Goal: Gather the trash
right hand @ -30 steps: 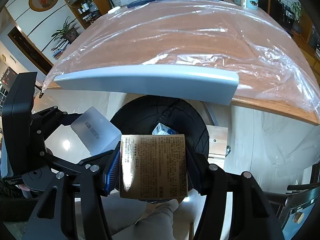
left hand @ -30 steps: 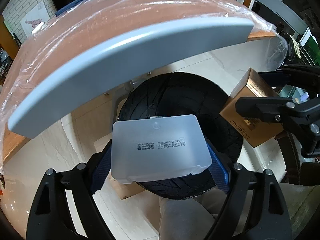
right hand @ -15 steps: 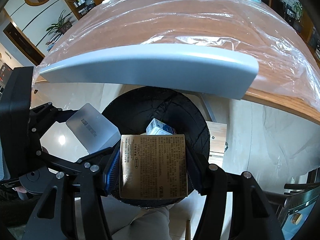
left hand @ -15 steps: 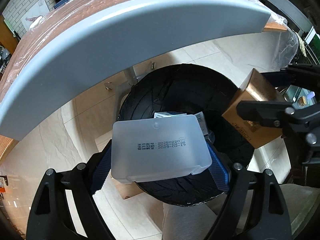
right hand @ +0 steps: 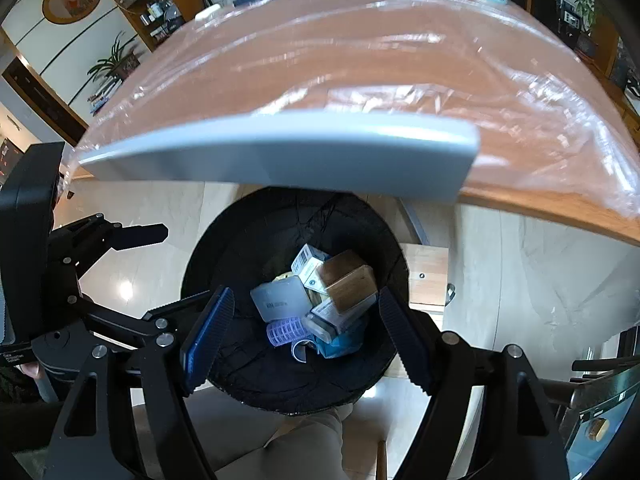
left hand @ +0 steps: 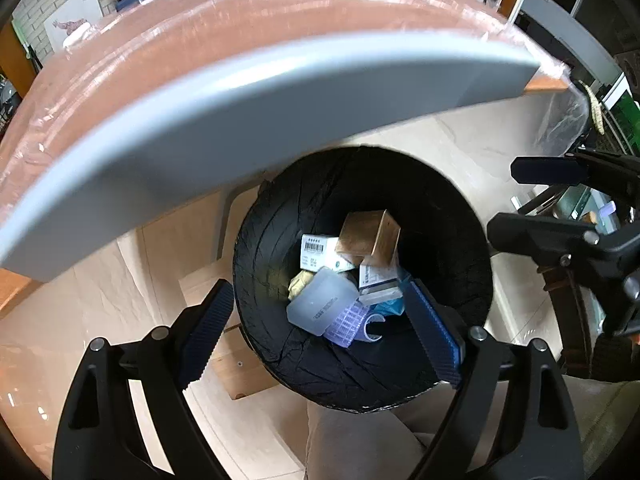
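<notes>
Both drops land! The left gripper (left hand: 320,332) and right gripper (right hand: 306,332) now hang spread and empty over the black-lined bin (left hand: 280,240); the translucent lid (left hand: 322,306) and gold box (right hand: 348,284) released, resting inside with other trash.

Gold box (left hand: 370,236), translucent case (left hand: 322,306) inside black-lined bin (left hand: 280,216).

Left gripper (left hand: 320,332) is hanging with jaws spread wide, nothing between the blue pads (left hand: 208,334). Right gripper (right hand: 306,334) is doing the same, jaws wide apart, empty. Both are pointing downward side by side, each showing at the other view's edge.
</notes>
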`<state>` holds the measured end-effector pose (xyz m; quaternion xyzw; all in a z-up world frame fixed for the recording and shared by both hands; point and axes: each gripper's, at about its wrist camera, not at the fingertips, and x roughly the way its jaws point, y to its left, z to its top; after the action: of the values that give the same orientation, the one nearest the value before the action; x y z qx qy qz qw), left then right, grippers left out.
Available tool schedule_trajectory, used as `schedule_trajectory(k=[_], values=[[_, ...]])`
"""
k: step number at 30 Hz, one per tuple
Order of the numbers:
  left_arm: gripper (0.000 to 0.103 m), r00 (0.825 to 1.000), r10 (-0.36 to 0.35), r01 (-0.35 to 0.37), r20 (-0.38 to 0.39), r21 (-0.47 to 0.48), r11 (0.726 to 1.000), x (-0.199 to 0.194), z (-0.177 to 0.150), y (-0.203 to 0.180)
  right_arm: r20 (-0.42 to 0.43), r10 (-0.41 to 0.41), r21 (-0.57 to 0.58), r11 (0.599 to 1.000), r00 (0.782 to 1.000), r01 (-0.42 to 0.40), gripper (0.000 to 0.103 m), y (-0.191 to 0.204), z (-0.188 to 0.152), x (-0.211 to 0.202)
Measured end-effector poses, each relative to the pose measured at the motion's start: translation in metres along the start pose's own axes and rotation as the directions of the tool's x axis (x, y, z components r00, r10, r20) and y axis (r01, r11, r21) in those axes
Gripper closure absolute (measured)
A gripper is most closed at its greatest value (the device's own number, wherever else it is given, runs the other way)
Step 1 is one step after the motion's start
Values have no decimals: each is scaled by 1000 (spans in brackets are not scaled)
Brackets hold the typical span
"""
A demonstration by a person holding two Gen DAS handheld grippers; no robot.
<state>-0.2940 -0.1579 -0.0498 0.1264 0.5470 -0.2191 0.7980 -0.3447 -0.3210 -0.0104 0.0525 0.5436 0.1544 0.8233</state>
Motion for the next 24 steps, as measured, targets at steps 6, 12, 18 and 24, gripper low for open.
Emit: schedule_trajectory(k=[6,12,18,24], values=[[15,993,-80,79,92,14,997,-59,10,-1,112,48,-13,999,993,-47,25,3,18,-57],[4,955,4,-1,298,-9,1000,-119,51,32,290,-66,24,998,955,61,4,-17,72,-92],[3,933,198,-128,301,-236,963,-98,109,120,280,-249,133,967,927,219,4,-72,150,-55],[3,937,283,-193,204,-373,908,-46,152,201,223,-346,193,932,911,307,4,-124,207,-11]])
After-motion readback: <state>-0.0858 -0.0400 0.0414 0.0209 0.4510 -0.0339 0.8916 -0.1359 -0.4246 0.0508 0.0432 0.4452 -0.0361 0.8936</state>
